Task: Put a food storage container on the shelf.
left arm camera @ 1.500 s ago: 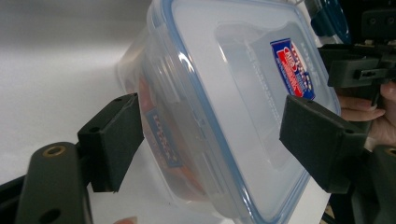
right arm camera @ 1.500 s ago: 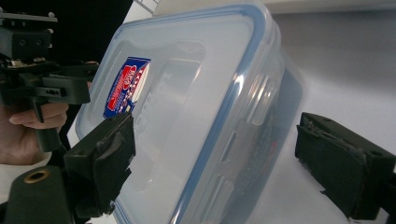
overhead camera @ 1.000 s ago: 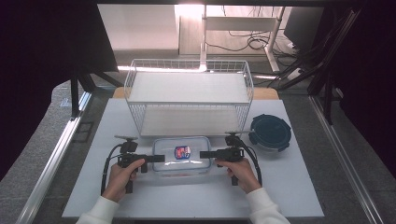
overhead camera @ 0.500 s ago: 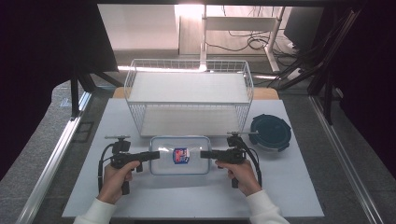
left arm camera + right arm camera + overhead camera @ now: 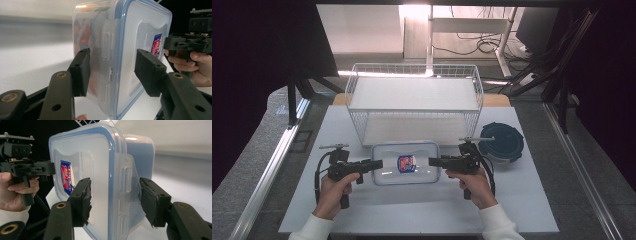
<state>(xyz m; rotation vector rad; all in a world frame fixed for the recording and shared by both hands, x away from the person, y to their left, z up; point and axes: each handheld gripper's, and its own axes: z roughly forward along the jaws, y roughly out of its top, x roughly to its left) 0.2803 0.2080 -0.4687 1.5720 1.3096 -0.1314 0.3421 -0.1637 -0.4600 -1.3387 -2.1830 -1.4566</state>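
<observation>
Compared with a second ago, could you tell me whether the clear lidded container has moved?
Yes. The clear lidded container has shifted slightly away from the person, closer to the wire basket, and appears lifted.

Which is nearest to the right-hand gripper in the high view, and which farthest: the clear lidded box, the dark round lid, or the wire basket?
From the right gripper:
1. Clear lidded box, held at its tips, to its left.
2. Dark round lid, just behind it to the right.
3. Wire basket, farther back at the table's middle.
</observation>
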